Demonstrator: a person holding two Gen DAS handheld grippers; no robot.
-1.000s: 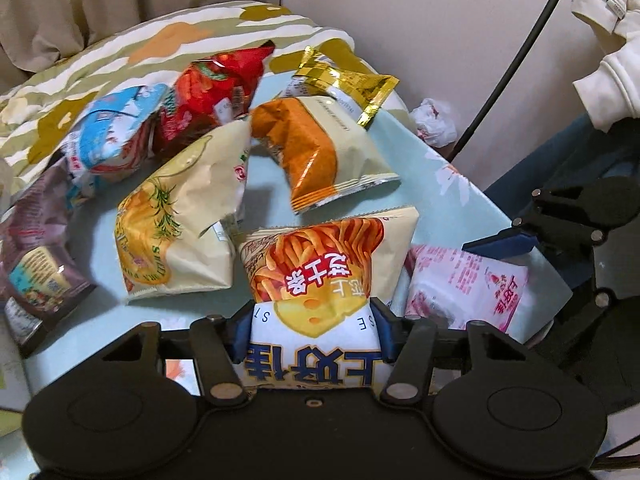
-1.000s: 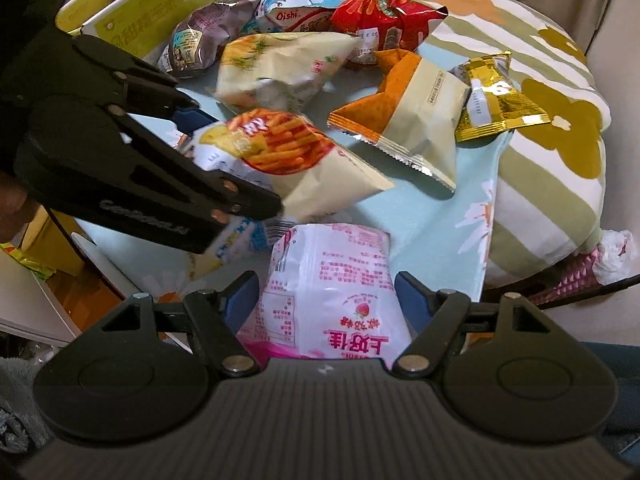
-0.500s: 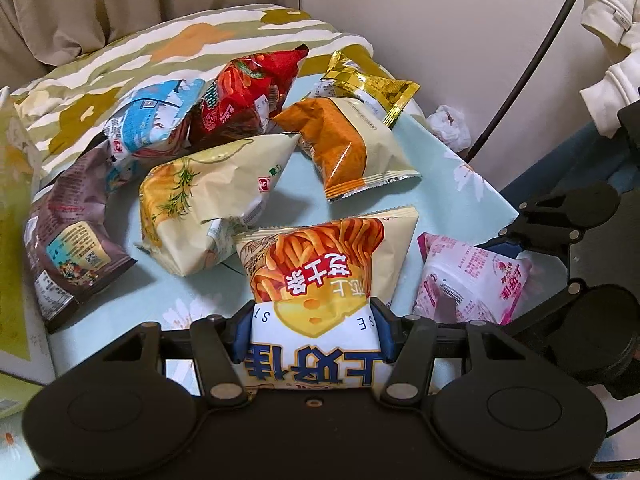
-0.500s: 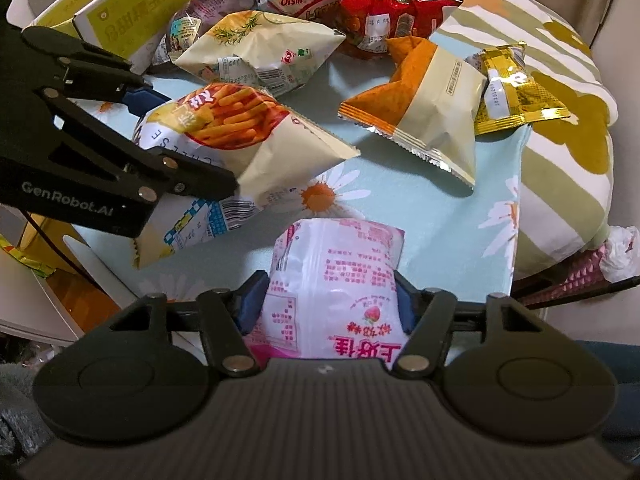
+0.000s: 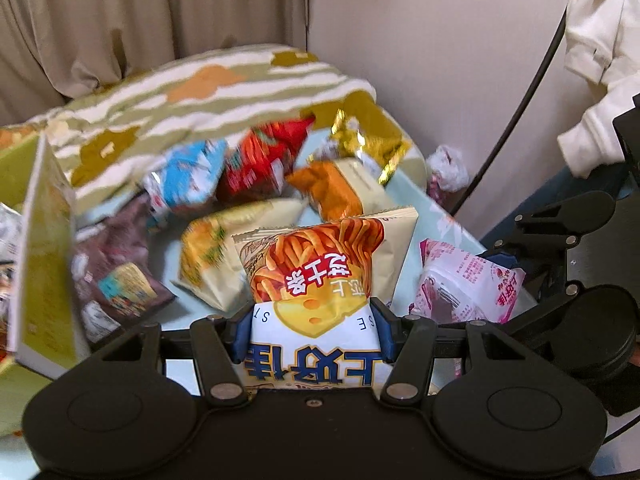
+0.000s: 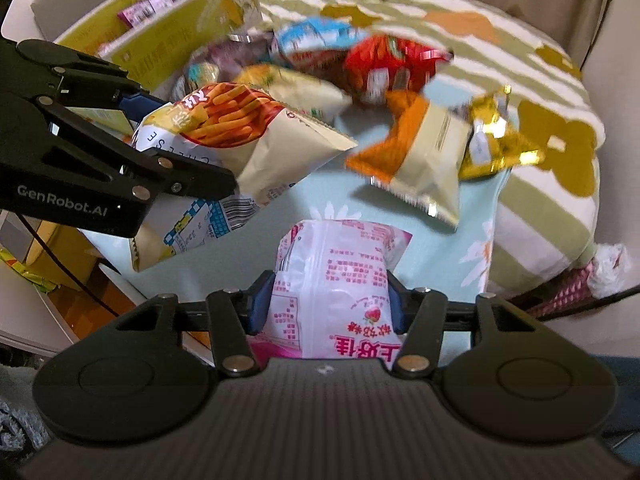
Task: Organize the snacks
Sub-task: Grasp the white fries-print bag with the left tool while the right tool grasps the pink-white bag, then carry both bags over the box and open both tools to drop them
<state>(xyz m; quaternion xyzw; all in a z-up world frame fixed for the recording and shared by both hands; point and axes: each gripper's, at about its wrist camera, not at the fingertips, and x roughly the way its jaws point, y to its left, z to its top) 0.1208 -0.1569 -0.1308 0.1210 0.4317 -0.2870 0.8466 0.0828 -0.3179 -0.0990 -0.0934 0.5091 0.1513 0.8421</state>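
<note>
Left gripper (image 5: 313, 334): fingers closed on the cheese-stick bag (image 5: 320, 280), held clear above the light-blue cloth (image 6: 320, 188). Right gripper (image 6: 328, 306): fingers clamped on the pink snack bag (image 6: 332, 280), apparently lifted, though blur makes this uncertain. Beyond them, loose bags lie clustered on the cloth: orange bag (image 6: 416, 160), gold bag (image 6: 496, 140), red bag (image 6: 384, 68). A yellow-green box (image 6: 188, 36) stands at the left.

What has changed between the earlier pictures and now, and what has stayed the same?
Both bags have been lifted off the table: the left hand-held gripper raised the fries bag, the right hand-held gripper the pink bag. The green box has come into fuller view. One second ago the right gripper was still open; it has closed. The other snacks stay put.
</note>
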